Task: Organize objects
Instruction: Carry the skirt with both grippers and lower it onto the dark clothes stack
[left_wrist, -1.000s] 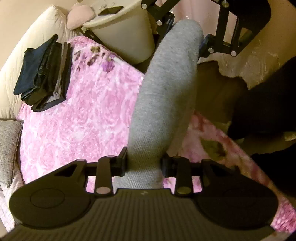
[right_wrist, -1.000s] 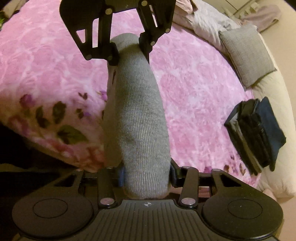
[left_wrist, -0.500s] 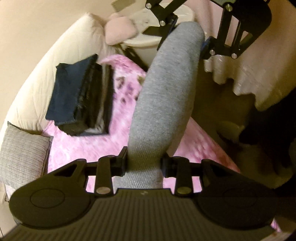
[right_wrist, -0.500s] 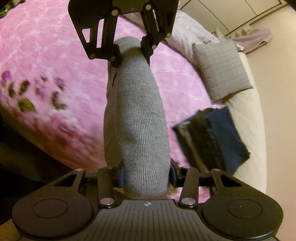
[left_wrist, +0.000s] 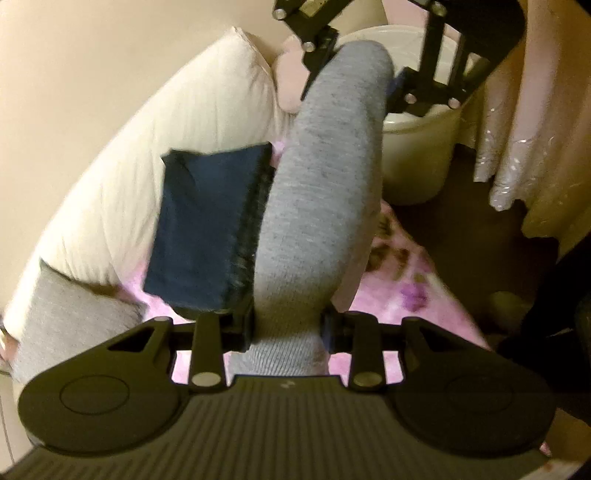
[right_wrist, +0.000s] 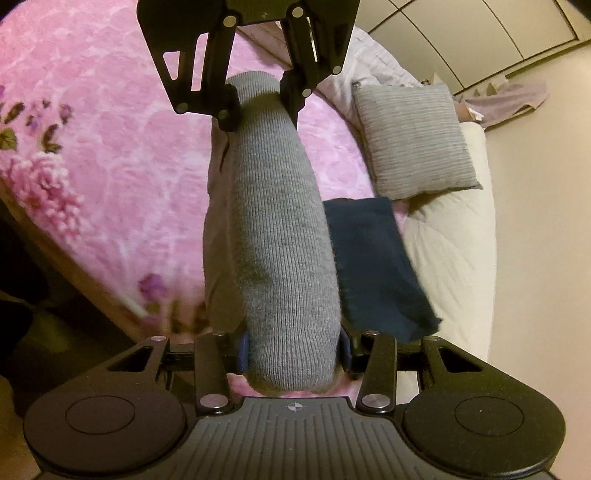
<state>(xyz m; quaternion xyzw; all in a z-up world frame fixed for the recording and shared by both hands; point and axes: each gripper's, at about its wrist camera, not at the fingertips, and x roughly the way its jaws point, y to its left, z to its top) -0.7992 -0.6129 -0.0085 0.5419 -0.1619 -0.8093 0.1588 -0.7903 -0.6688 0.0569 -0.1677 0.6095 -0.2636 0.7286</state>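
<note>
A grey folded sock (left_wrist: 317, 192) is stretched in the air between my two grippers; it also shows in the right wrist view (right_wrist: 280, 236). My left gripper (left_wrist: 286, 328) is shut on one end, and shows from the front in the right wrist view (right_wrist: 258, 103). My right gripper (right_wrist: 293, 350) is shut on the other end, and shows opposite in the left wrist view (left_wrist: 354, 70). A stack of folded dark clothes (left_wrist: 207, 225) lies on the bed just beside and below the sock, also visible in the right wrist view (right_wrist: 373, 266).
The bed has a pink flowered blanket (right_wrist: 110, 155), a cream quilt (left_wrist: 122, 184) and a grey cushion (right_wrist: 413, 140). A cream bin (left_wrist: 417, 155) stands by the bed corner, with a pale curtain (left_wrist: 524, 122) beside it. Dark floor lies to the right.
Both grippers have carried the sock across the bed toward the stack of dark clothes, which now sits right next to the sock. Both grips are unchanged.
</note>
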